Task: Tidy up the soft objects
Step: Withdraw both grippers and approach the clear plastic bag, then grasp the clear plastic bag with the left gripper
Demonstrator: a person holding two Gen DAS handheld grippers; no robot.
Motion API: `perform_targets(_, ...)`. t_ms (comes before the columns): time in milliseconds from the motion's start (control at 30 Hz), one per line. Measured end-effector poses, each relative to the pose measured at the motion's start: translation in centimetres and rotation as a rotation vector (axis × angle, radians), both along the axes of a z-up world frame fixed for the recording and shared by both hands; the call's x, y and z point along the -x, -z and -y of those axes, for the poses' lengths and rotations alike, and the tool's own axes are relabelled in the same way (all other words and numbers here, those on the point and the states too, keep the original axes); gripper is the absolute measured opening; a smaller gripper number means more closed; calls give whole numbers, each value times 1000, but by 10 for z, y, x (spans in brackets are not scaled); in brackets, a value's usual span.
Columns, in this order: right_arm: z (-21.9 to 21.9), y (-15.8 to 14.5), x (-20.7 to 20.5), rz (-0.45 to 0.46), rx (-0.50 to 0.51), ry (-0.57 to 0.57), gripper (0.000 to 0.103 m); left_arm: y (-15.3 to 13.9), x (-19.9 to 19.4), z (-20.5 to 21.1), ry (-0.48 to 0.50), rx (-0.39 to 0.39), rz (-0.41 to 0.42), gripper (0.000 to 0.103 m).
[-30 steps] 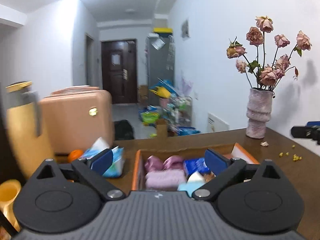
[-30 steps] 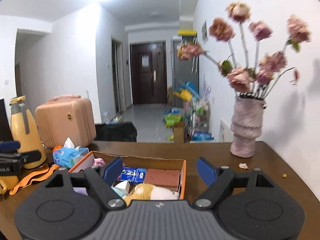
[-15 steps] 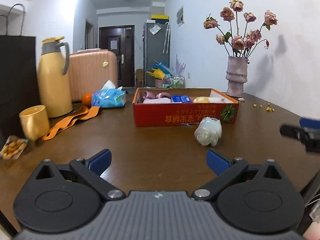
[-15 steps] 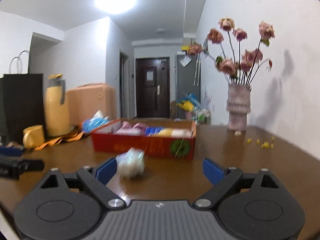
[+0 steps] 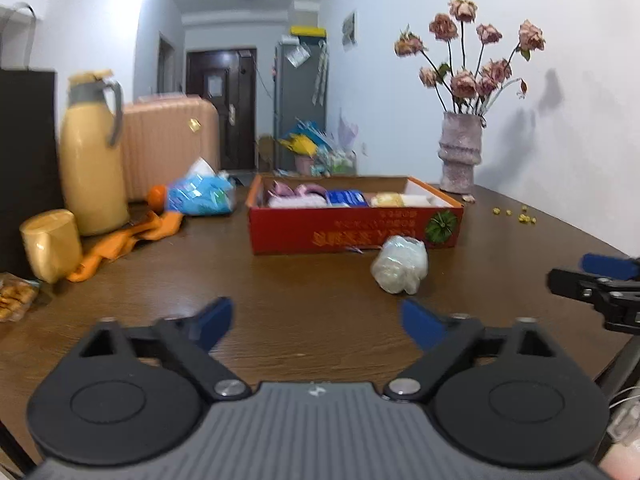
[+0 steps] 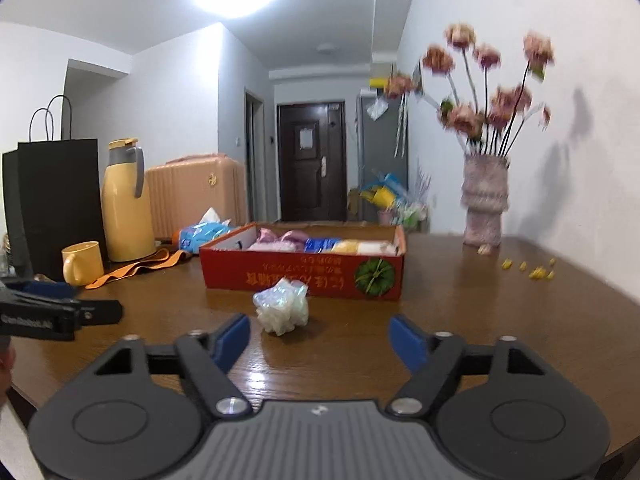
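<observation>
A red cardboard box (image 5: 354, 228) (image 6: 304, 276) sits mid-table, holding pink, blue and yellow soft items. A crumpled clear plastic bag (image 5: 400, 265) (image 6: 282, 306) lies on the wood just in front of the box. My left gripper (image 5: 316, 322) hovers over the near table, jaws closing with nothing between them; the bag lies ahead and to its right. My right gripper (image 6: 320, 340) is also closing on empty air, the bag just beyond its left finger. Each gripper shows at the edge of the other's view (image 5: 596, 284) (image 6: 52, 312).
On the left stand a yellow thermos (image 5: 92, 156), a yellow mug (image 5: 50, 244), an orange cloth strap (image 5: 128, 240), a blue tissue pack (image 5: 200, 196), a pink suitcase (image 5: 170, 144) and a black paper bag (image 6: 52, 196). A vase of dried roses (image 5: 460, 156) stands back right, yellow crumbs (image 6: 532, 270) nearby.
Both grippers pulled back from over the box and sank to the near table edge, then held still. Their jaws have narrowed over the last half second.
</observation>
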State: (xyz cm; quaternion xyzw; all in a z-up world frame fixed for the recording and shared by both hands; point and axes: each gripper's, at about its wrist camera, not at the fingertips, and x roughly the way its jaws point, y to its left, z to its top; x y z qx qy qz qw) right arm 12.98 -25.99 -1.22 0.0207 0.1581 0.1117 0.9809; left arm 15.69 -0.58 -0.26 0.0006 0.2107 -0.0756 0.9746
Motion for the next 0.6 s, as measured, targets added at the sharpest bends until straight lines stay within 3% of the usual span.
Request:
perform_targets(67,3,2,-13,-37,-37,-12,61,1,-20,1,39,67,-76,62)
perform_targets(233,3,-1,-68,-98,-93,-62,58,3,-81,11,111,285,-211,60)
perform_targets(333,-1,-1,-110,-125,-96,-90,56,8,-118,24,104,316,-228,60)
perform_targets(400,-3,-1,-138,-143,-111,-109,49,15,-141,29,103,343,-261,59)
perform_targets(600,-6,12,-206,-246,-199,-174,42,44,-182,20,131,530,-406,31)
